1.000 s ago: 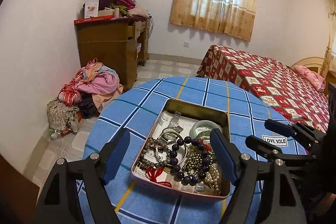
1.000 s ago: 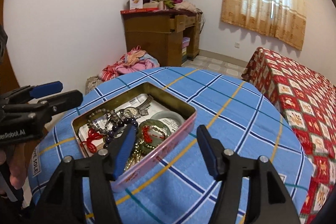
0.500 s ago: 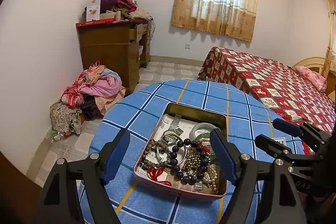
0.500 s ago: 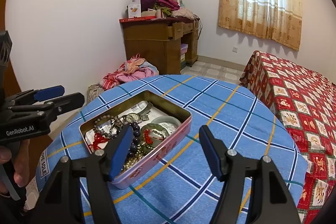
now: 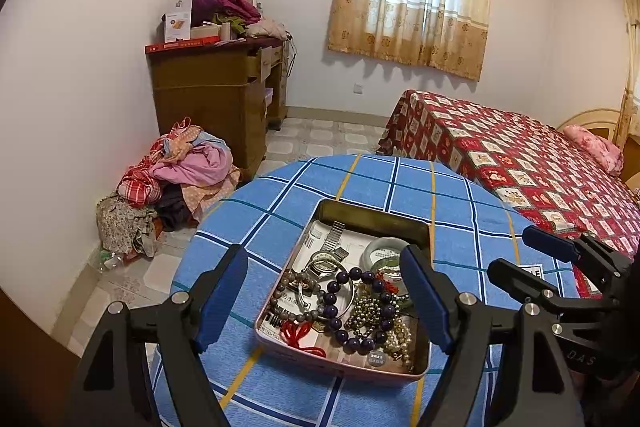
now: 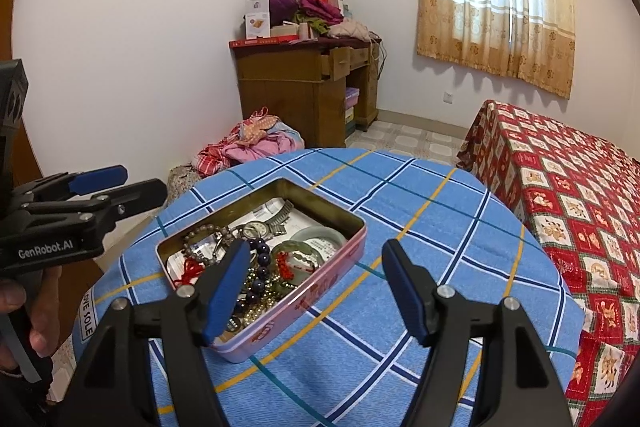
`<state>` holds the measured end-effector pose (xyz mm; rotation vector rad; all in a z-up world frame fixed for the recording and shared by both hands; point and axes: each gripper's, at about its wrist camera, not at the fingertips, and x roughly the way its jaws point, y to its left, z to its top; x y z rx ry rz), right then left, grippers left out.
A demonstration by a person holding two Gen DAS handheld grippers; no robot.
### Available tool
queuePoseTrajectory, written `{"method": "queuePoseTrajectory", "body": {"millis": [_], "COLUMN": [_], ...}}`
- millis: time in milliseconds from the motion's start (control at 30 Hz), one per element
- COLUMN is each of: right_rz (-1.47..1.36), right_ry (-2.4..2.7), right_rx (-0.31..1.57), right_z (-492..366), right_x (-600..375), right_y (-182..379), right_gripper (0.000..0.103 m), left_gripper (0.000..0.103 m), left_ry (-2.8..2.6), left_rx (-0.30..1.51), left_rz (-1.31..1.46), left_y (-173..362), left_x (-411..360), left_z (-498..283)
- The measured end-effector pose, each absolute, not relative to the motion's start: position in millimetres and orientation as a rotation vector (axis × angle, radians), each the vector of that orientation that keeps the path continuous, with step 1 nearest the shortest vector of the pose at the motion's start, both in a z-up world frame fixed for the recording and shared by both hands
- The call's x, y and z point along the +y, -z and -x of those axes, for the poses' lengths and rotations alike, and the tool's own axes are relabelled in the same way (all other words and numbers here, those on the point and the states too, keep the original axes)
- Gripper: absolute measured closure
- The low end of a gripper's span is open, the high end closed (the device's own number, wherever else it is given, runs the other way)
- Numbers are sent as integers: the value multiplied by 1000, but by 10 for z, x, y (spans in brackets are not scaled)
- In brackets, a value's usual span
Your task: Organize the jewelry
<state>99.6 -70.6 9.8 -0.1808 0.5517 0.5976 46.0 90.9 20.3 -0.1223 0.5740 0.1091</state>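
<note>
An open pink metal tin [image 5: 372, 211] [image 6: 320, 291] sits on a round table under a blue checked cloth [image 5: 280, 211]. Inside lie a dark purple bead bracelet [image 5: 332, 307], a steel watch [image 5: 329, 254], a pale green bangle [image 5: 380, 250], a red cord [image 5: 300, 335] and pearly beads [image 5: 372, 311]. My left gripper [image 5: 323, 253] hangs open just before the tin, which shows between its blue pads. My right gripper [image 6: 316, 247] is beside the tin's right corner. Its jaws are opening and touch nothing. Each gripper shows in the other's view [image 5: 516, 251] [image 6: 140, 181].
A bed with a red patterned cover [image 5: 520, 163] stands right of the table. A wooden desk [image 5: 208, 107] piled with boxes and clothes is against the far wall, with a heap of clothes [image 5: 176, 179] on the tiled floor. A hand [image 6: 36, 307] holds the left gripper.
The right gripper's jaws have spread a little wider. In the right wrist view the tin now sits slightly farther off. The left gripper has stayed put.
</note>
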Motion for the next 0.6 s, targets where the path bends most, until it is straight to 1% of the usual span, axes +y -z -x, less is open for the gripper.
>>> {"method": "queuePoseTrajectory", "body": {"millis": [533,600], "right_rz": [180,179], "right_ry": [-598,-599], "right_rx": [553,552], "right_z": [-995,-997], "right_x": [-709,-711], "right_y": [-117,-111], "right_gripper": [30,28], "left_gripper": [25,25], "left_ry": [-111,-109], "left_rx": [577,577], "left_rz": [121,120], "left_y": [-226,-223], "left_x": [891,893], "left_z": [-464,-468]}}
